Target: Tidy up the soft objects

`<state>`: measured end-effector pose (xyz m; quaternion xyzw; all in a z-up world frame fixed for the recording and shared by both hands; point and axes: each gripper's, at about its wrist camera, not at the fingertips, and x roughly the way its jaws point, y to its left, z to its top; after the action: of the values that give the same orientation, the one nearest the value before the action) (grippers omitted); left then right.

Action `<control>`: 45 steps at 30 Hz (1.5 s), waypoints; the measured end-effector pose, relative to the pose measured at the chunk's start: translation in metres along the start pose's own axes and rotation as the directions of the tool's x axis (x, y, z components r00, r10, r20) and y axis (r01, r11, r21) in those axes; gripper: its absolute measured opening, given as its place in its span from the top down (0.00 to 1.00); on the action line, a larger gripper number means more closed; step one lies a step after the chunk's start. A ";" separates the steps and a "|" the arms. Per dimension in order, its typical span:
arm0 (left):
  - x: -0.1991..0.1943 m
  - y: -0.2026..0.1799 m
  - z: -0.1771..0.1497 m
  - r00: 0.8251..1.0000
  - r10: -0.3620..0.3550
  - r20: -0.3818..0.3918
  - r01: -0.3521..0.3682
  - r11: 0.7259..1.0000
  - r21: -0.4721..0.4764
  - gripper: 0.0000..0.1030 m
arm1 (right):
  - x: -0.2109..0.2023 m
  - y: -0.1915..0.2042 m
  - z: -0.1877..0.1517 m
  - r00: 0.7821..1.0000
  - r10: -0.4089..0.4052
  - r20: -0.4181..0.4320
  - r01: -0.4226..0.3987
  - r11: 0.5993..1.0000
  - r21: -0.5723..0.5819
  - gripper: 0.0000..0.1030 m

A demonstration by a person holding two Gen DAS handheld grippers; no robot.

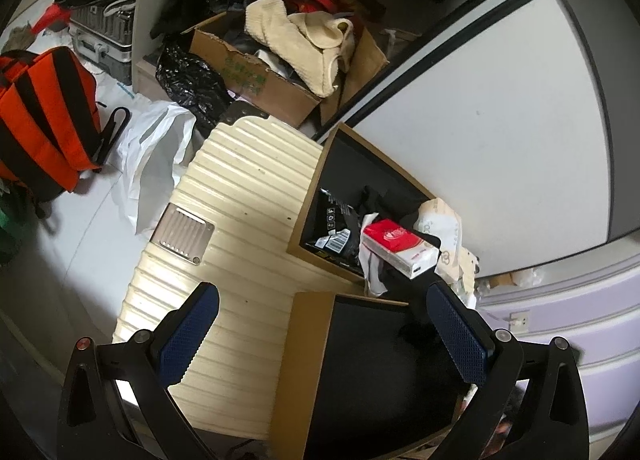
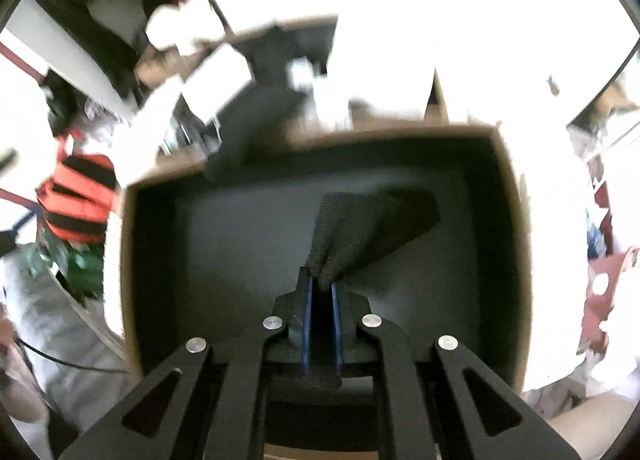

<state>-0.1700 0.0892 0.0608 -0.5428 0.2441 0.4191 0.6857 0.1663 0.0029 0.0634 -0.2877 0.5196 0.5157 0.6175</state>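
Cream ribbed suitcase [image 1: 224, 228], orange backpack [image 1: 40, 120] with black stripes, cream knitted sweater [image 1: 296, 44], brown cardboard box [image 1: 256, 80] with green print, red and white tissue pack [image 1: 400, 246], dark grey knitted cloth [image 2: 360, 224], tan-edged black-lined box [image 2: 240, 244], blue gripper pads [image 1: 188, 336]

Each wrist camera looks steeply down along its fingers, the left from higher over a cream suitcase [image 1: 224, 228] and two black-lined boxes, the right close above the nearer box [image 2: 128, 260], which both share.

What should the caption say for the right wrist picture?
Right claw shut on a dark knitted cloth over a black-lined box.
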 end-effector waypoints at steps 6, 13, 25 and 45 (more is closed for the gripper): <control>-0.001 -0.004 -0.002 1.000 -0.001 0.001 0.001 1.000 0.015 0.00 | -0.035 0.003 0.042 0.989 0.021 0.144 -0.019 1.000 -0.011 0.95; 0.001 -0.018 -0.005 0.996 0.078 0.051 -0.084 0.989 0.118 0.00 | 0.001 0.011 0.088 0.980 0.026 0.197 -0.026 1.000 0.000 0.95; 0.000 -0.039 -0.013 0.976 0.159 0.149 -0.194 0.946 0.260 0.00 | 0.003 0.034 0.129 0.953 0.006 0.304 0.014 0.998 -0.066 0.94; -0.025 -0.033 -0.005 0.926 0.256 0.278 -0.317 0.926 0.206 0.00 | 0.021 0.083 -0.029 0.997 0.054 0.051 -0.040 0.967 -0.253 0.17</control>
<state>-0.1551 0.0746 0.0964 -0.3551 0.2847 0.5457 0.7036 0.0774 0.0092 0.0500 -0.3365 0.4387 0.6000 0.5782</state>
